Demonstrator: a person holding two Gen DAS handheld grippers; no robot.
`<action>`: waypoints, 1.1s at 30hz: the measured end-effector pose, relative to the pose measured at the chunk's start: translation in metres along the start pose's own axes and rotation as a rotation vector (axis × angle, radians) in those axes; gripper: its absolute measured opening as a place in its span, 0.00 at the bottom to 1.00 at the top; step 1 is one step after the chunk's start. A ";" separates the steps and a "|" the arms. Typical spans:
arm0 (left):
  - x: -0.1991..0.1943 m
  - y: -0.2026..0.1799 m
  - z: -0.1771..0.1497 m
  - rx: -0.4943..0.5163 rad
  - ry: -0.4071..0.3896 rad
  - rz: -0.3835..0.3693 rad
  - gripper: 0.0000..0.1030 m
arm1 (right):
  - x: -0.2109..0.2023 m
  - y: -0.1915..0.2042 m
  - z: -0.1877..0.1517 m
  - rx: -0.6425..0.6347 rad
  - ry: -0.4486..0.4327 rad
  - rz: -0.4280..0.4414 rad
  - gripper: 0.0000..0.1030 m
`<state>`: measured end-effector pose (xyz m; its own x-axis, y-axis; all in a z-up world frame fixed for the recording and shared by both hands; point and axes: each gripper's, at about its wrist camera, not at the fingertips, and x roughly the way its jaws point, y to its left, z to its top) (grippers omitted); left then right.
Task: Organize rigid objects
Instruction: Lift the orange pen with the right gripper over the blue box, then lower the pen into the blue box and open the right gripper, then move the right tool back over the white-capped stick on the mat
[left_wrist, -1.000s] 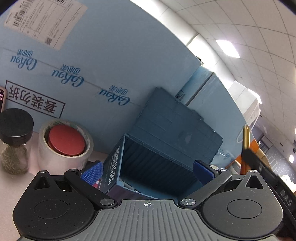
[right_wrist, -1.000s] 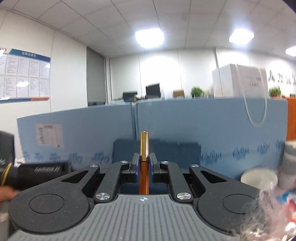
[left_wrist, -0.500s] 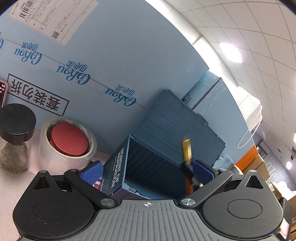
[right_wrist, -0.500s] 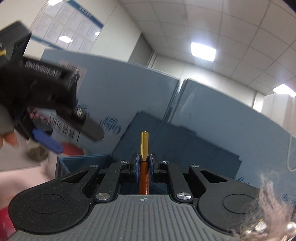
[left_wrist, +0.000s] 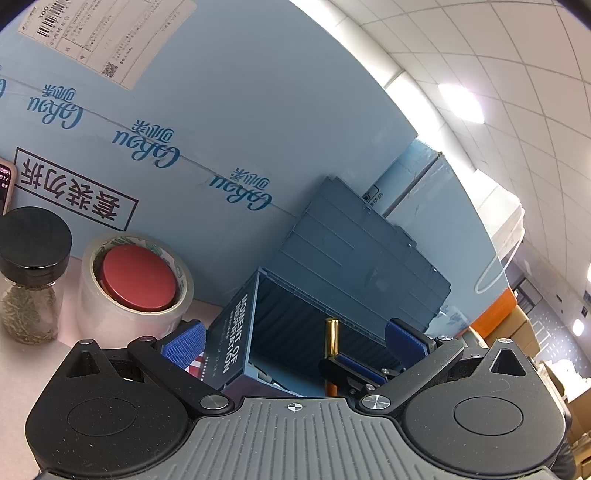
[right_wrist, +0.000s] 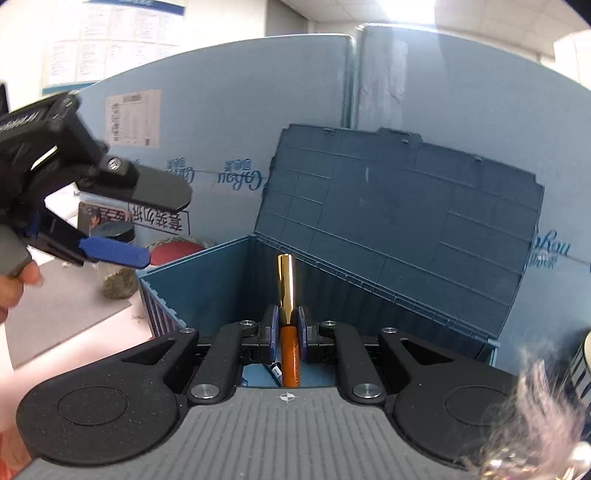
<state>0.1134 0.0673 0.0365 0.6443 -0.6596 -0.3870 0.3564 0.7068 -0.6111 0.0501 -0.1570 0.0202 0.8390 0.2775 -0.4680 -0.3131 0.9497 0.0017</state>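
A dark blue storage box (right_wrist: 207, 269) stands with its lid (right_wrist: 406, 206) tipped back against the foam board. My right gripper (right_wrist: 287, 321) is shut on a pen with a gold cap (right_wrist: 286, 284) and an orange barrel, held over the box's open top and pointing into it. A dark marker (right_wrist: 275, 371) lies on the box floor. In the left wrist view the box (left_wrist: 236, 343) sits between the spread blue pads of my left gripper (left_wrist: 295, 338), which is open and holds nothing. The pen (left_wrist: 331, 338) and the right gripper (left_wrist: 351, 365) show there near the right pad.
Left of the box stand a clear tape roll (left_wrist: 136, 314) with a red lid (left_wrist: 138, 277) in its core and a spice jar (left_wrist: 29, 277) with a black cap. A light blue foam board (left_wrist: 221, 110) walls the back. A furry item (right_wrist: 535, 424) lies at the lower right.
My right gripper has dropped and tipped downward with the pen, coming in from the right until it hangs over the open box. The left gripper has stayed where it was, open.
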 end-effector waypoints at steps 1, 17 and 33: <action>0.000 0.000 0.000 0.000 0.000 -0.001 1.00 | 0.002 0.000 0.001 0.008 0.008 0.000 0.11; 0.000 -0.004 0.000 0.017 0.000 -0.011 1.00 | -0.030 0.007 0.007 0.078 -0.041 -0.139 0.41; -0.013 -0.046 -0.009 0.137 -0.043 -0.096 1.00 | -0.121 0.010 -0.002 0.179 -0.222 -0.335 0.88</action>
<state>0.0824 0.0416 0.0632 0.6300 -0.7162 -0.3002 0.5047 0.6714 -0.5427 -0.0553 -0.1817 0.0754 0.9624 -0.0440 -0.2679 0.0579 0.9973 0.0445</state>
